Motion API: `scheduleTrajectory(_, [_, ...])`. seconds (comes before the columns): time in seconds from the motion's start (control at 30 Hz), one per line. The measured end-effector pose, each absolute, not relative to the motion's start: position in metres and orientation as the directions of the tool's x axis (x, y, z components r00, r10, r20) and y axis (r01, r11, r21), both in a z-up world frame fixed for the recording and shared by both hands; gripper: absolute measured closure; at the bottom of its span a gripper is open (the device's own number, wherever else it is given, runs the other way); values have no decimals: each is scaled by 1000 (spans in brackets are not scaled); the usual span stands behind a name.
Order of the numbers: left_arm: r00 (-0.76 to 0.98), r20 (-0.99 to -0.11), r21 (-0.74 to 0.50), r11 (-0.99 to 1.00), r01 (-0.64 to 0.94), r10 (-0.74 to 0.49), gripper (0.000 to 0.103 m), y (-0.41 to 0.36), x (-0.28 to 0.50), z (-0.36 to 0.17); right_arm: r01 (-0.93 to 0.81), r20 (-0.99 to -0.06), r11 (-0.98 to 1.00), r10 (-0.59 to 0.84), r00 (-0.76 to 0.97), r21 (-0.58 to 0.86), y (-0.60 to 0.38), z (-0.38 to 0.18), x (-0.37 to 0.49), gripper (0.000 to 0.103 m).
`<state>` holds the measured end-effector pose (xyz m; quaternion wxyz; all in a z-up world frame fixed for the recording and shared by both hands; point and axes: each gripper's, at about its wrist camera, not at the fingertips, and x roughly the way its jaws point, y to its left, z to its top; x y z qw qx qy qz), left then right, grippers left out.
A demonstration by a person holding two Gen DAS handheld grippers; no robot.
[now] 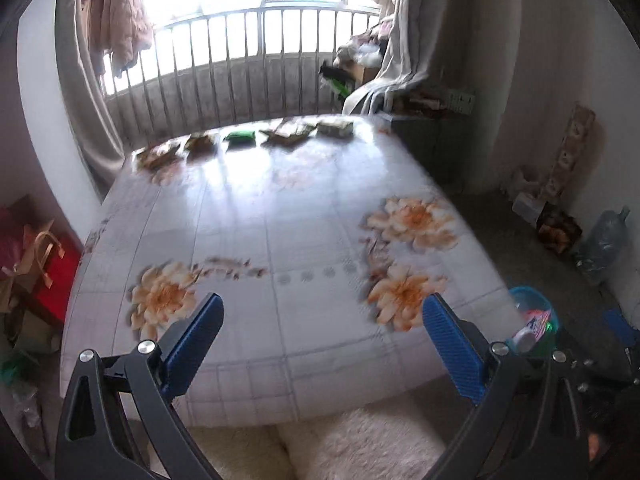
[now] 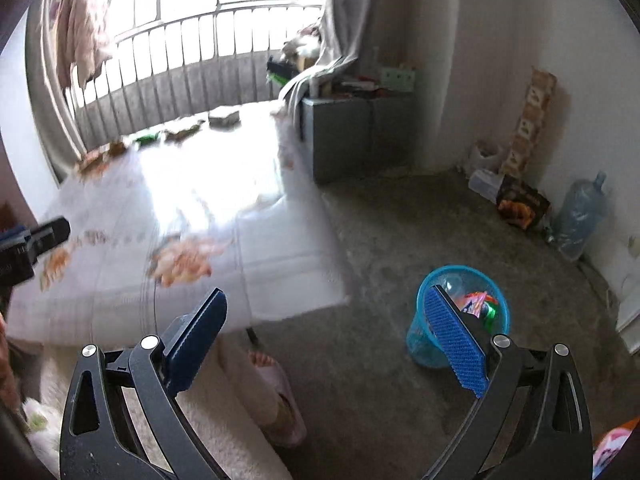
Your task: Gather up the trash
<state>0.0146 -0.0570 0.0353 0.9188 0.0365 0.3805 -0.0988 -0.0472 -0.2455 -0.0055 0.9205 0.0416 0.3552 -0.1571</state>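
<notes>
On the far edge of the flowered table (image 1: 256,216), in front of the window railing (image 1: 240,60), a row of small packets (image 1: 288,131) lies side by side, the row running left to right along that edge; they are too blurred to tell what each is or how each one points, save that one near the middle is green (image 1: 239,135). To the right of the table, on the bare concrete floor (image 2: 392,240), a blue mesh basket (image 2: 424,344) stands upright with its mouth upward, and bright wrappers and a clear bottle lie inside it (image 2: 478,302). The left gripper (image 1: 323,312) hangs over the near part of the table with its blue pads (image 1: 192,348) spread wide apart, nothing between them and nothing touched; it looks down at a slant across the tabletop toward the window. The right gripper (image 2: 327,312) is likewise spread wide and empty, slanting down toward the floor beyond the table's near right corner, its right pad (image 2: 454,344) showing in front of the basket without my being able to tell any contact. A dark part of the left gripper shows at the left edge of the right wrist view. Below the right gripper a foot in a pink slipper (image 2: 280,396) rests on the floor beside a pale fluffy cushion (image 1: 360,440). A large water bottle (image 2: 580,216) lies against the far right wall.
</notes>
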Motion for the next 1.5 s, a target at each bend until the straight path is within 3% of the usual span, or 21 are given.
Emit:
scheduleTrajectory(0.2, [625, -775, 2, 989, 148, -92, 6, -45, 12, 15, 304, -706, 947, -283, 649, -101, -229, -18, -40, 8])
scheduleTrajectory(0.4, [588, -802, -22, 988, 154, -109, 6, -44, 10, 5, 308, -726, 944, -296, 621, -122, -227, -23, -40, 8])
scheduleTrajectory(1.5, [561, -825, -5, 993, 116, -70, 6, -39, 17, -2, 290, -748, 947, -291, 597, -137, -212, -27, -39, 8])
